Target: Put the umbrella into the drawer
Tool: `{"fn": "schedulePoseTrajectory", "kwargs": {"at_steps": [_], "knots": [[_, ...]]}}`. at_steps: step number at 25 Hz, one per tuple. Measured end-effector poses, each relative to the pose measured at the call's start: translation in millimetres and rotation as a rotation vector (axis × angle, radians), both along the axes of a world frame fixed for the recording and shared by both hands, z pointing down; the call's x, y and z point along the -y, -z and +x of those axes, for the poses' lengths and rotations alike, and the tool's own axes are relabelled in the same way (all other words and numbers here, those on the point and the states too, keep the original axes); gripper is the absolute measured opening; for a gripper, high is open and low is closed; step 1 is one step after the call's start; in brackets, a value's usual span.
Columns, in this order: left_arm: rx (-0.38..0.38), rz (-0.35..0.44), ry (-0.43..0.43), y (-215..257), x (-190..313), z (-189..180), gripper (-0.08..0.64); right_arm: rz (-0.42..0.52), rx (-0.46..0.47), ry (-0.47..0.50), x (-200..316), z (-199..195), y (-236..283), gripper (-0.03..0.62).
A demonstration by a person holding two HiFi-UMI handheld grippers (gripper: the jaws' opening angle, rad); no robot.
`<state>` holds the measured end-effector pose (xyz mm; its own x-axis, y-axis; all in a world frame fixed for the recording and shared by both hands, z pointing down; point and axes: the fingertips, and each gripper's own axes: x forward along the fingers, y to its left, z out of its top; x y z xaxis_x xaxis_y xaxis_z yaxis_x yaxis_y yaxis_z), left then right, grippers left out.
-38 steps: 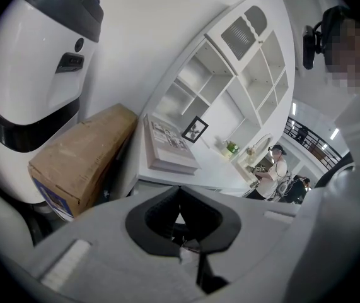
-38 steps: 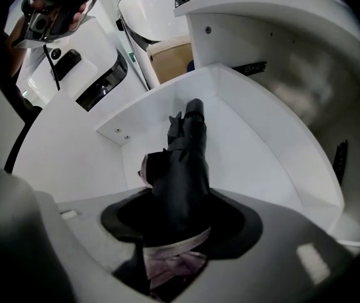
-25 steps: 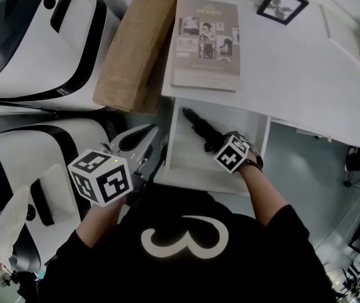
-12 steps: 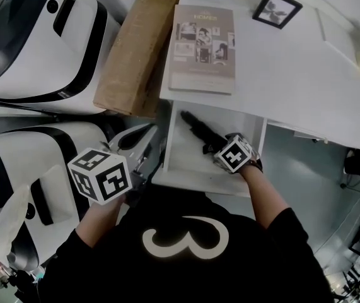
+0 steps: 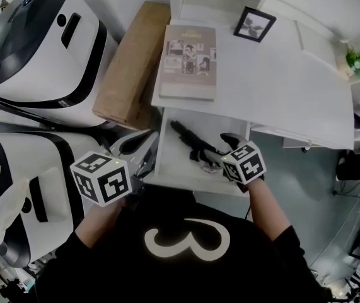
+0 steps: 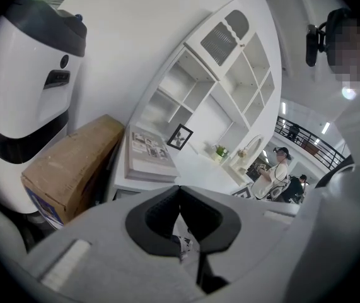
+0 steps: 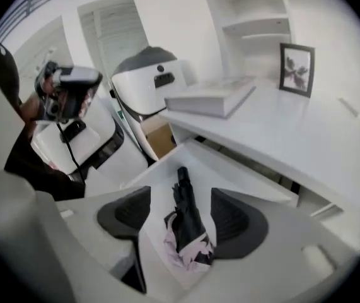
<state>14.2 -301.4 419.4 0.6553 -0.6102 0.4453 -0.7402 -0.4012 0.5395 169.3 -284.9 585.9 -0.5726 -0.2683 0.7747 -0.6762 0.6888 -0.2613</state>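
A folded black umbrella (image 5: 189,142) lies slantwise on the floor of the open white drawer (image 5: 186,180) under the desk. In the right gripper view the umbrella (image 7: 186,223) shows a pale pink patch at its near end. My right gripper (image 5: 219,150) hangs above that near end. Its jaws stand wide apart and are closing a little. The umbrella shows in the gap (image 7: 180,197) but lies below, untouched by the pads. My left gripper (image 5: 149,145) sits by the drawer's left side, its jaws shut (image 6: 180,191) on nothing.
The white desk (image 5: 280,87) carries a book (image 5: 188,60) and a framed picture (image 5: 254,24). A cardboard box (image 5: 129,74) and two white-and-black machines (image 5: 34,49) crowd the left. A small plant (image 5: 354,60) stands far right. People (image 6: 274,175) stand in the distance.
My right gripper has lifted off the umbrella and tilted; the umbrella stays in the drawer. My left gripper has risen a little.
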Motion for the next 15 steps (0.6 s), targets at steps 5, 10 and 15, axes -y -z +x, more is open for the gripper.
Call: {"fn": "schedulePoseTrajectory", "kwargs": {"at_steps": [5,10,15], "knots": [[-0.035,0.052,-0.043,24,-11,27,0.008,0.129,0.261,-0.059,-8,-3,103,0.148],[-0.051,0.099,-0.106,49,-24,53,0.008,0.276,0.388,-0.074,-18,-1,173,0.065],[-0.066,0.139,-0.150,70,-38,67,0.008,0.353,0.479,-0.090,-31,2,221,0.003]]}}
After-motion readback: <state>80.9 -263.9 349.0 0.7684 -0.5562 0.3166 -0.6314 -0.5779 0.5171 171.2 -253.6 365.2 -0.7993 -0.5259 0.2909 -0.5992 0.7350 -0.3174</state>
